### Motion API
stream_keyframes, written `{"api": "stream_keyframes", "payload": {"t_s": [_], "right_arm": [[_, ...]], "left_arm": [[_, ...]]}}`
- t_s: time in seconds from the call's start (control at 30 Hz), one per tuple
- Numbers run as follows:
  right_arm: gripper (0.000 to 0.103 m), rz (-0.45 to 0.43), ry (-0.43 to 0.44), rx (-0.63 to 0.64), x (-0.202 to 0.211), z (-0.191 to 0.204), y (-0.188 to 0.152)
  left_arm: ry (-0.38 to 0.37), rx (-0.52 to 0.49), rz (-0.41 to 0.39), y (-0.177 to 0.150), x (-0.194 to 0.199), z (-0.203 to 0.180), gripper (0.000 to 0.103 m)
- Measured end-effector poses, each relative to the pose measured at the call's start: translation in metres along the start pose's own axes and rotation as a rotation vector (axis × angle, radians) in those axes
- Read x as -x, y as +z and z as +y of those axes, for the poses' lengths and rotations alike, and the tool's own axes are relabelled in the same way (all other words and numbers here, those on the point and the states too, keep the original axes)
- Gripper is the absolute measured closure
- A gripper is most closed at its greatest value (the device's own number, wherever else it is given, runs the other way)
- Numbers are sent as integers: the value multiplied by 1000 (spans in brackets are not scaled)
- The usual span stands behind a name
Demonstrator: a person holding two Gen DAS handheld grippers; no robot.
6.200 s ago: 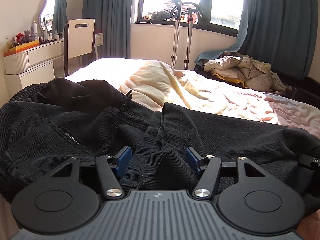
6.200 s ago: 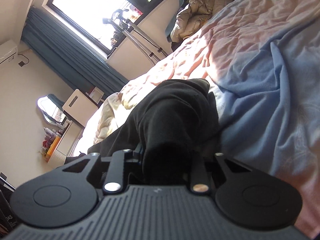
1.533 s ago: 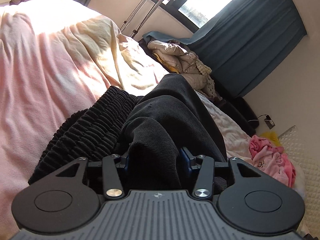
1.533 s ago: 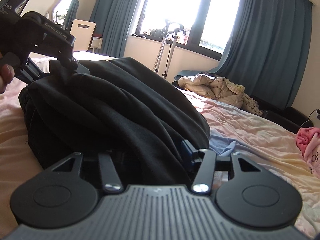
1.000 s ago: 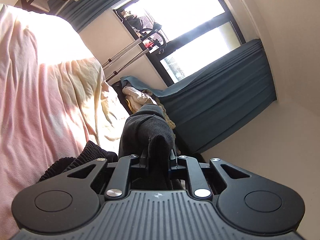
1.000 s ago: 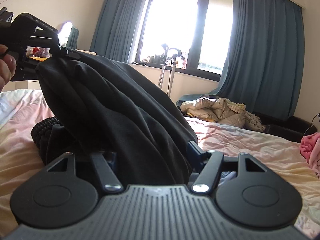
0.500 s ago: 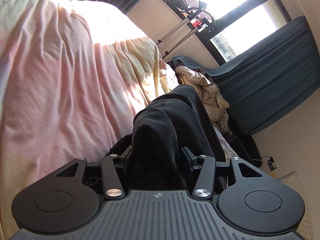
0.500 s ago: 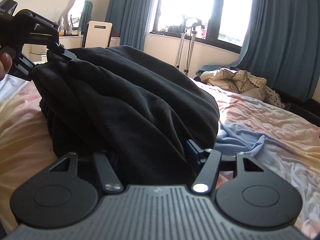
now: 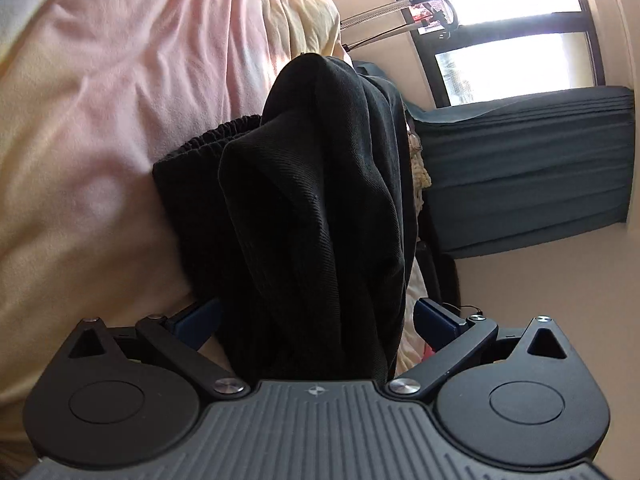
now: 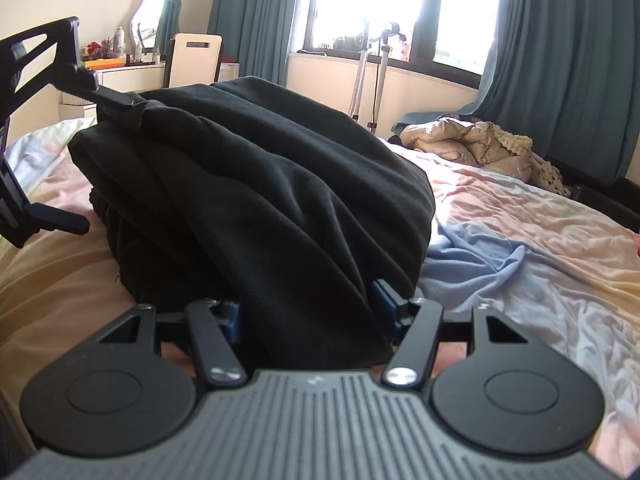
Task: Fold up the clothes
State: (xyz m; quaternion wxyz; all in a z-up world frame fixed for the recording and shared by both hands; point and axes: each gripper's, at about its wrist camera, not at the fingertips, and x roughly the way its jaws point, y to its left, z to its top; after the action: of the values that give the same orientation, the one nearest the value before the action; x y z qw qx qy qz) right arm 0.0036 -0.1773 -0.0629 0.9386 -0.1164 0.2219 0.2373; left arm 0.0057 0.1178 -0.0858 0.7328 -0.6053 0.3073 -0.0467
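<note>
Black trousers (image 9: 320, 180) lie folded in a thick heap on the bed, their ribbed elastic waistband (image 9: 208, 140) showing underneath at the left. My left gripper (image 9: 316, 312) is opening, its blue pads (image 9: 196, 316) standing wide on either side of the top fold and clear of the cloth. The right wrist view shows the same heap (image 10: 260, 180), with the left gripper (image 10: 106, 162) at its far left end, one finger above it and one below. My right gripper (image 10: 310, 312) is shut on the near edge of the trousers.
The pink and yellow bed sheet (image 10: 520, 240) spreads around the heap. A light blue garment (image 10: 480, 252) lies just right of it. Farther off are a beige puffy jacket (image 10: 460, 136), a metal stand (image 10: 372, 60) by the window, and a white chair (image 10: 196, 56) at a dresser.
The left jaws went from shut on the raised trouser fold to wide open. That gripper sank and rolled, and the fold settled on the heap. The right gripper kept its hold.
</note>
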Motion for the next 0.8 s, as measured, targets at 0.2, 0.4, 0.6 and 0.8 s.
{"api": "stream_keyframes", "payload": {"t_s": [0.2,0.4,0.6,0.8], "right_arm": [[39,5,3,-7,2,-2,-2],[38,7,8,-10,-1,-3,-2],[37,8,5,-3,0,0,-2],[36,19,-1,-37,0,0,1]], "left_arm": [[-44,165,-99,0,-21,26,0],[15,54,-122,-10,-37,22,0],[55,46,-145,-12,-47,22,0],[91,-29,-118,-15,-54,18,0]]}}
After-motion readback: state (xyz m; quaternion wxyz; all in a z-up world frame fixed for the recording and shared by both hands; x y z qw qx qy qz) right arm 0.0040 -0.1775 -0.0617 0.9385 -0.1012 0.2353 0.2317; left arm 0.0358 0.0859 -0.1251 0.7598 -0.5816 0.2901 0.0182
